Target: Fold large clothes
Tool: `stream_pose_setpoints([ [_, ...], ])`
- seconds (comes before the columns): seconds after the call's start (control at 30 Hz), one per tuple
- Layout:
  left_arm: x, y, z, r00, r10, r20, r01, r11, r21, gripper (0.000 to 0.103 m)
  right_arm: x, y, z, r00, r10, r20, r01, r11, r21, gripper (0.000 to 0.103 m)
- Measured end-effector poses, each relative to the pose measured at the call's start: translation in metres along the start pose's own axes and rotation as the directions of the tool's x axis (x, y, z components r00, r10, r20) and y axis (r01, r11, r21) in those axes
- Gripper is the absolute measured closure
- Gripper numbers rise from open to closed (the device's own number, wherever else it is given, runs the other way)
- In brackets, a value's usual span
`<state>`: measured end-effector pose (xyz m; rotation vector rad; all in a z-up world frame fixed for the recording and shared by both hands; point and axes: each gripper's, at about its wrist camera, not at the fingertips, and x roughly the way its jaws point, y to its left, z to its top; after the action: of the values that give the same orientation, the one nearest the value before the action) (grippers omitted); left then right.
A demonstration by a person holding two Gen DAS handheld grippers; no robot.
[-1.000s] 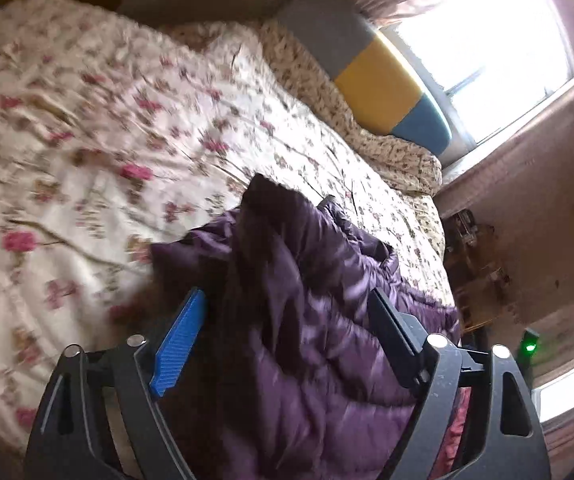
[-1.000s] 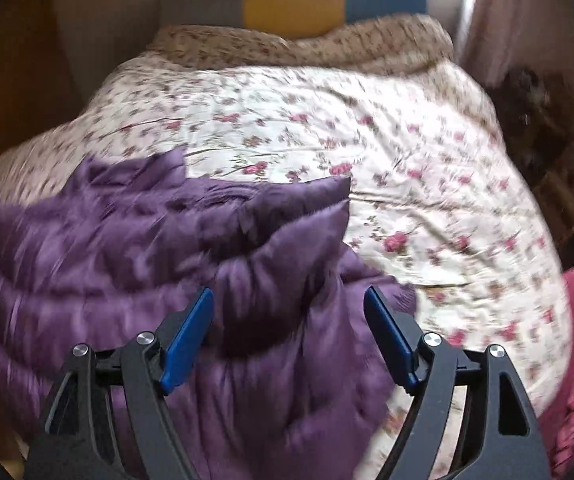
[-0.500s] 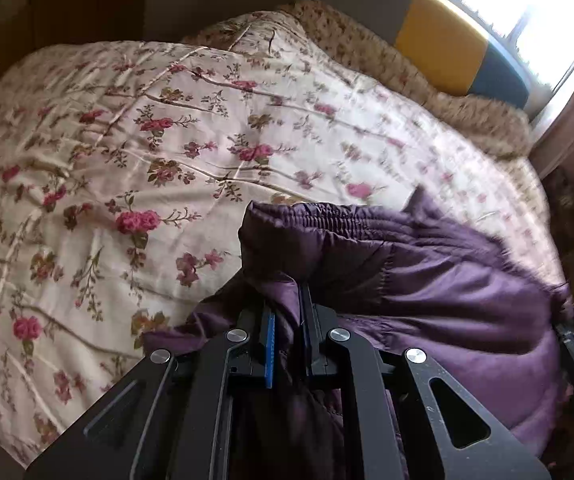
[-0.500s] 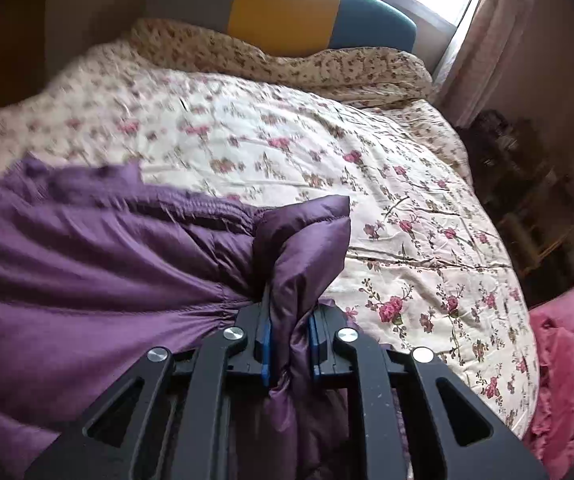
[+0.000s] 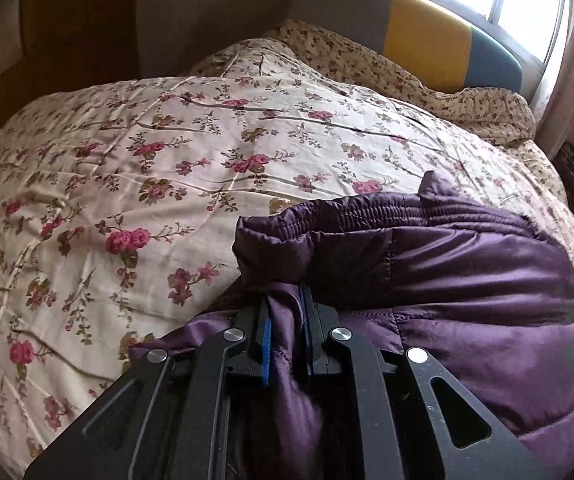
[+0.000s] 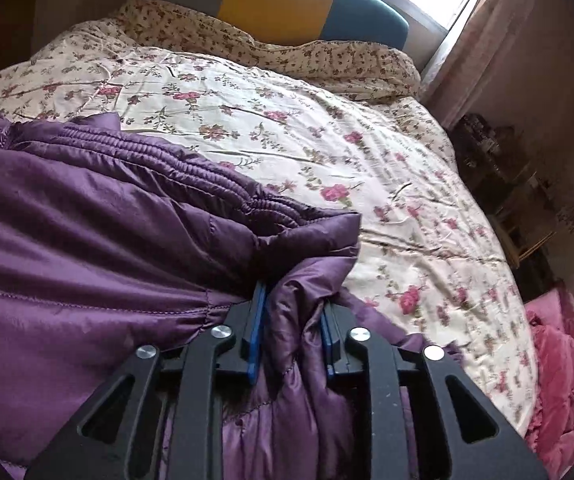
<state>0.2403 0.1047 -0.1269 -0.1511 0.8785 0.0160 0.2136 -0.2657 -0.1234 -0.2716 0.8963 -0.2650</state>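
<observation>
A purple quilted jacket [image 5: 467, 280] lies on the near part of a bed with a floral cover [image 5: 167, 168]. My left gripper [image 5: 285, 300] is shut on a bunched corner of the jacket at its left end. In the right wrist view the jacket [image 6: 87, 220] spreads to the left, and my right gripper [image 6: 293, 300] is shut on its right corner, where the fabric bulges up between the blue pads [image 6: 257, 320]. The ribbed elastic hem runs along the jacket's far edge between both grips.
The floral cover [image 6: 327, 140] stretches away to a grey, yellow and blue headboard [image 6: 287, 0] below a bright window. A pink quilted item [image 6: 559, 360] lies off the bed's right edge. Dark shelves [image 6: 507, 184] stand at the right wall.
Both grippers, open over the jacket one second ago, have shut on its two corners. The jacket's far edge is now stretched out between them and both views are steadier.
</observation>
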Motion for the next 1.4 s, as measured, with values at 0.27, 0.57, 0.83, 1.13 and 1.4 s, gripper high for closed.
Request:
stream_pose_setpoints([
  [0.27, -0.070, 0.000, -0.003, 0.989, -0.060, 0.134, 0.069, 0.996, -0.063, 0.032, -0.059, 0.002, 0.005, 0.994, -0.002, 0.108, 0.000, 1.000, 0.021, 0.051],
  [0.57, -0.054, -0.024, -0.031, 0.995, -0.040, 0.087, 0.039, 0.999, 0.015, 0.032, -0.102, 0.067, -0.002, 0.970, 0.174, 0.172, -0.171, 0.985, -0.028, 0.050],
  [0.83, -0.028, -0.010, -0.040, 0.993, -0.092, 0.072, 0.093, 0.996, -0.009, 0.027, -0.065, 0.103, -0.012, 0.980, 0.138, 0.142, -0.129, 0.989, -0.067, 0.050],
  [1.13, -0.046, -0.014, -0.039, 0.995, -0.058, 0.076, 0.058, 0.998, -0.006, 0.027, -0.055, 0.108, -0.012, 0.984, 0.123, 0.132, -0.113, 0.990, -0.078, 0.050],
  [1.4, -0.107, -0.005, -0.046, 0.984, -0.040, 0.171, 0.040, 0.999, 0.002, 0.022, -0.058, 0.105, -0.013, 0.982, 0.131, 0.137, -0.123, 0.990, -0.070, 0.050],
])
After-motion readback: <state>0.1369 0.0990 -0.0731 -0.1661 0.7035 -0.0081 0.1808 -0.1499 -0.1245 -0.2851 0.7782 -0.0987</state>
